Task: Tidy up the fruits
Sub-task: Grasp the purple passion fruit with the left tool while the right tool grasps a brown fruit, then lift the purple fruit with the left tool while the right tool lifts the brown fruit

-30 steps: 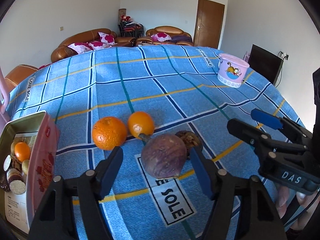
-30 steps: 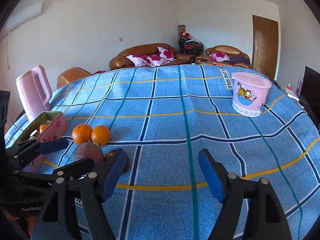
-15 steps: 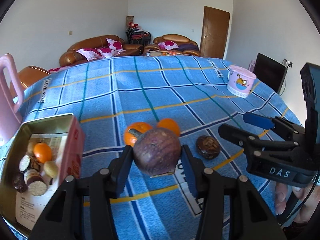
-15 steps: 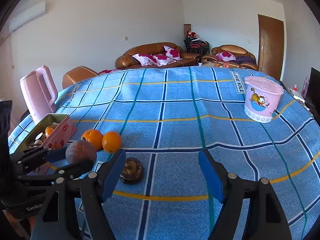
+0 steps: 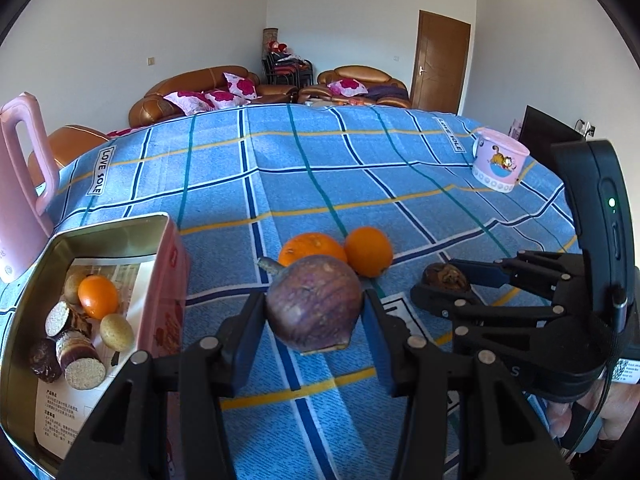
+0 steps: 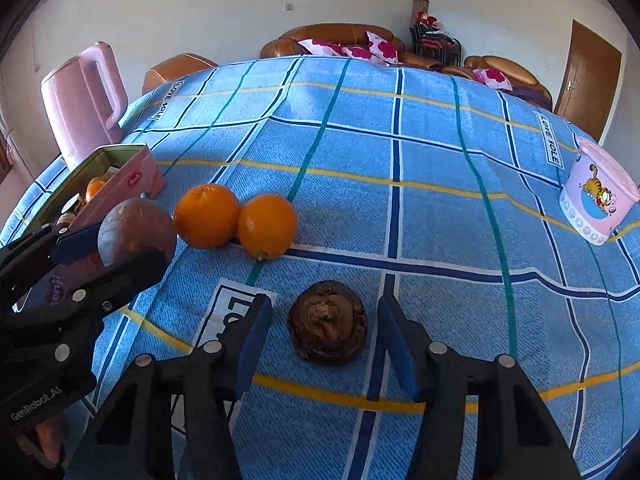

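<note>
Purple fruit [image 5: 314,304] sits clamped between the left gripper's [image 5: 314,320] pads, lifted off the cloth. Right gripper [image 6: 326,334] jaws have just been closing and straddle a brown fruit [image 6: 328,322], gaps on both sides.

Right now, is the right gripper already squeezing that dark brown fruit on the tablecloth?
No, the right gripper straddles the dark brown fruit, but a gap shows on both sides.

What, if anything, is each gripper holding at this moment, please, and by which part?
The left gripper clamps the round purple-brown fruit by its sides. The right gripper straddles the dark brown wrinkled fruit without touching it.
</note>
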`<act>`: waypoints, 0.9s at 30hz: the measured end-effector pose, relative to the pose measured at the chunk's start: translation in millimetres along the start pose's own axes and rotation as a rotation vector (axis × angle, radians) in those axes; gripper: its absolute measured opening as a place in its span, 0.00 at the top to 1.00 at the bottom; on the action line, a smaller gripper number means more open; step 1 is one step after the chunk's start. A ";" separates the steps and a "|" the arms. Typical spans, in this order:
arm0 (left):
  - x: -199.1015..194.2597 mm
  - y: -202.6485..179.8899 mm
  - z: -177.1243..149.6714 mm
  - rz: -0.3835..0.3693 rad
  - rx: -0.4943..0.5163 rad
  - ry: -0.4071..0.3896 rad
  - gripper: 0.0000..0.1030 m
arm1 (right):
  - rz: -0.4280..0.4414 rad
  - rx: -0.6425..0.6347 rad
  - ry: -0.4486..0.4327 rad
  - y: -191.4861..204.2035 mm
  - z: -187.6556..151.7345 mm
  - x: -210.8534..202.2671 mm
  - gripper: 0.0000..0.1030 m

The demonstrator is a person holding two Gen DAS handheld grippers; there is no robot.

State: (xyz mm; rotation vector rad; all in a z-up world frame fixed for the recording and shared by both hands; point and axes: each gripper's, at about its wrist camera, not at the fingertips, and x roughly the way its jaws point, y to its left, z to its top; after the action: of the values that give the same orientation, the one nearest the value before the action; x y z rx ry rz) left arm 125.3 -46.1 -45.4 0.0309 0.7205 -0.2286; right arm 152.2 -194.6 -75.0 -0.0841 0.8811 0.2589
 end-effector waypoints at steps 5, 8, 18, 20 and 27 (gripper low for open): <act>-3.3 3.4 -0.1 -0.007 -0.017 -0.017 0.51 | 0.003 -0.011 -0.015 2.4 -0.5 -4.4 0.62; -5.9 3.8 -0.6 -0.004 -0.019 -0.031 0.51 | 0.005 -0.013 -0.042 3.6 -0.2 -9.5 0.62; -13.2 3.8 -1.2 0.004 -0.019 -0.070 0.51 | 0.033 -0.045 -0.156 9.7 -1.2 -31.0 0.62; -14.7 3.2 -1.3 0.007 -0.016 -0.079 0.51 | 0.031 -0.051 -0.181 10.8 -1.8 -35.4 0.62; -21.4 3.6 -1.8 0.019 -0.013 -0.112 0.51 | 0.025 -0.064 -0.225 13.2 -2.1 -42.5 0.62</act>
State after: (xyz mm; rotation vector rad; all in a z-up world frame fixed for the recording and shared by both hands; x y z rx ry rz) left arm 109.4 -38.1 -32.9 0.0121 0.6100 -0.2055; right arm 121.3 -190.3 -43.0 -0.1015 0.6505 0.3134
